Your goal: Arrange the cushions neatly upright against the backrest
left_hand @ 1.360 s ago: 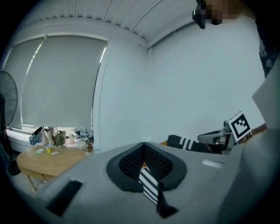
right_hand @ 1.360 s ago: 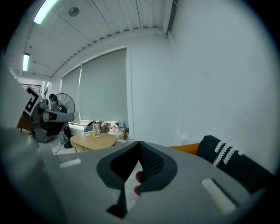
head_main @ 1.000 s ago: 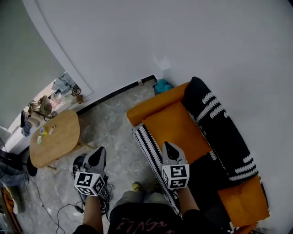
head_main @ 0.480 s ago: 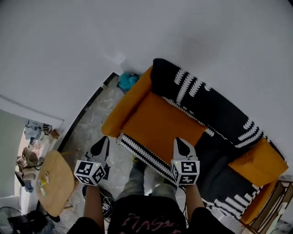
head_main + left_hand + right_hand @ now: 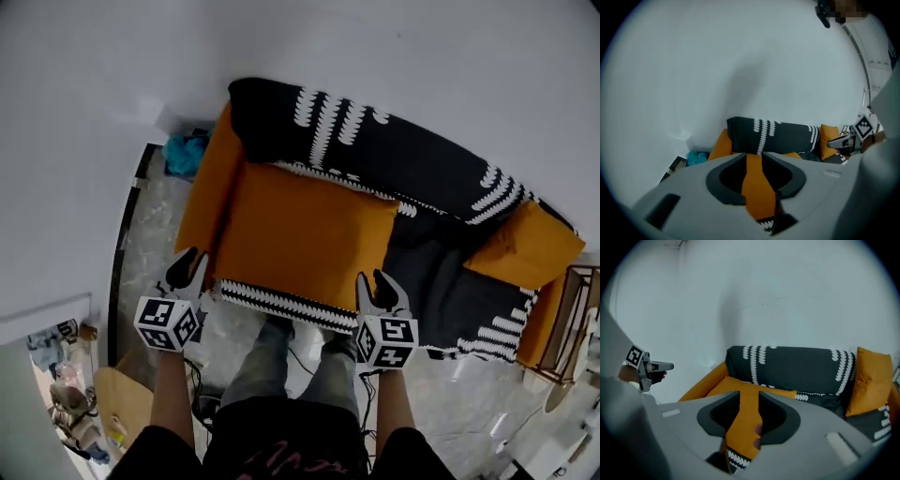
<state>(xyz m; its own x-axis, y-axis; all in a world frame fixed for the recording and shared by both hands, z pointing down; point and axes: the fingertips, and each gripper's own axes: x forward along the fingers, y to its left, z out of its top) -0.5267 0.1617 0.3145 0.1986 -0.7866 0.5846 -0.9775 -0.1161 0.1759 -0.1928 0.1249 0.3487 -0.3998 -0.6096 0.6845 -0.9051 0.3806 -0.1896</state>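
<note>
A large orange cushion lies flat on the left half of the sofa seat, in front of the black backrest with white patterns. A smaller orange cushion leans at the sofa's right end. My left gripper hangs at the large cushion's front left corner, and my right gripper at its front right corner. Both have just been opening their jaws, and neither presses on anything. The orange cushion shows through the gap of the left gripper. The right gripper frames that cushion the same way.
A teal bundle lies on the floor by the sofa's left armrest. A wooden table stands at the lower left, a wire rack at the right. The person's legs stand against the sofa's patterned front edge.
The head view has swung, so the sofa now lies straight across it. Both grippers have come down to the seat's front edge, the left one moving far sideways. Both jaws went from shut to open.
</note>
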